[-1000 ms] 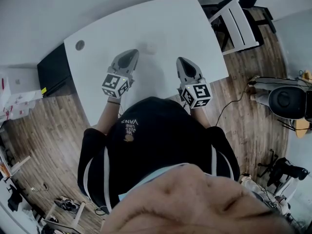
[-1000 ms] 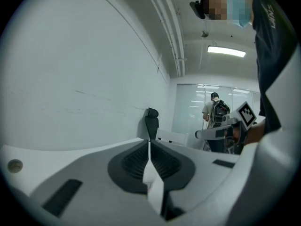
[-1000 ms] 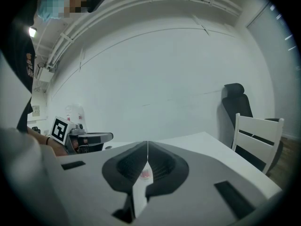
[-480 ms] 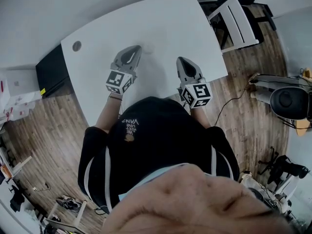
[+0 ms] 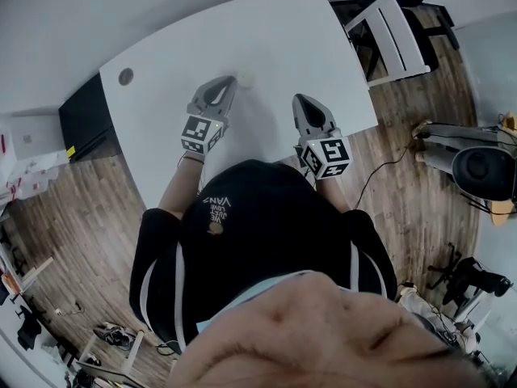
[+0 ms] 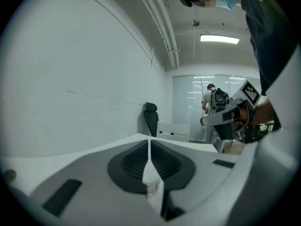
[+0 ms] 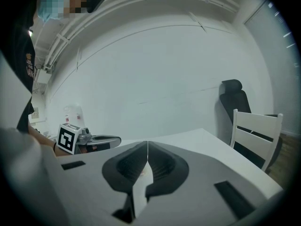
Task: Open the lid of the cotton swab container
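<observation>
**Because both pairs of jaws are shut, a knock is the danger**

Though the left hand-held gripper (image 5: 227, 83) has its jaws pressed together on nothing, the small white cotton swab container (image 6: 151, 186) stands on the counter (image 5: 275, 39) just ahead of its tips. Pushed on like this, it would likely shove or topple the container instead of catching the lid. The right hand-held gripper (image 5: 300, 99) is likewise closed and empty. The container lies off to the left of its tips, untouched and unsteadied.
</observation>
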Demonstrator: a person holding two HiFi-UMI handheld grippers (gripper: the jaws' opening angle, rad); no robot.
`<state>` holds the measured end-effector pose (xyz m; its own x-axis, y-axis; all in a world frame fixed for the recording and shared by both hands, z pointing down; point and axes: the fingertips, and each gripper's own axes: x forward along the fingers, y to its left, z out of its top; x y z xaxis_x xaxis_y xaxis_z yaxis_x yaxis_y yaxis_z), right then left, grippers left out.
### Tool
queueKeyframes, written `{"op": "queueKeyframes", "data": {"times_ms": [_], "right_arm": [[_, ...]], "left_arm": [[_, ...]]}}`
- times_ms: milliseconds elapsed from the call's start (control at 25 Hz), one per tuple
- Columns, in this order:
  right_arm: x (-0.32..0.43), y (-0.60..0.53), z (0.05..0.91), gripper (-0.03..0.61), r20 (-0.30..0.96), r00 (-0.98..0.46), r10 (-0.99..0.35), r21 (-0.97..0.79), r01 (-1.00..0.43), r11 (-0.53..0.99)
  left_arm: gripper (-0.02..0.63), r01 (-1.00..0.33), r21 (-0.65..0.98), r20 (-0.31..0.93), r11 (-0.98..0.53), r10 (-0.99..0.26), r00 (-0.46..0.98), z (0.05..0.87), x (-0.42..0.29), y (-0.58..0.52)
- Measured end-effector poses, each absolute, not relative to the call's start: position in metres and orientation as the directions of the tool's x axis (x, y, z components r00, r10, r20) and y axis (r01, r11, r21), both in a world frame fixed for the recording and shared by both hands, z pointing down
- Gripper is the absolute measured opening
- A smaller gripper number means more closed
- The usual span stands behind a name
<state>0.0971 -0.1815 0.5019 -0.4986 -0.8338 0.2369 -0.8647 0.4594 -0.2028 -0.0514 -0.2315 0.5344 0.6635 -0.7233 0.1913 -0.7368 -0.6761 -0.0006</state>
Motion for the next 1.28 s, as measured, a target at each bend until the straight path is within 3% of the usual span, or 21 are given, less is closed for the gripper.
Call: {"op": "queueKeyframes", "data": {"times_ms": [960,1080,1280], "right_arm": [[0.097,-0.186,0.513,0.012,0.266,-0.511,-0.817,-0.209,-0.858,0.469],[0.097,-0.186,0.514,0.012,0.269,-0.512,-0.816,-0.210,-0.858,0.469],[0.096,-0.188,0.517,0.012,0.274,-0.511,-0.815,-0.210,-0.858,0.468]], "left_arm": [[0.028,-0.707,0.031,0.343,-0.706,-0.657,0.671,0.605,-0.046,-0.225],[0.130,-0.708,0.056,0.360,-0.704,-0.647,0.672,0.611,-0.045,-0.226],[0.176,-0.709,0.063,0.385,-0.702,-0.638,0.666,0.620,-0.045,-0.228]]}}
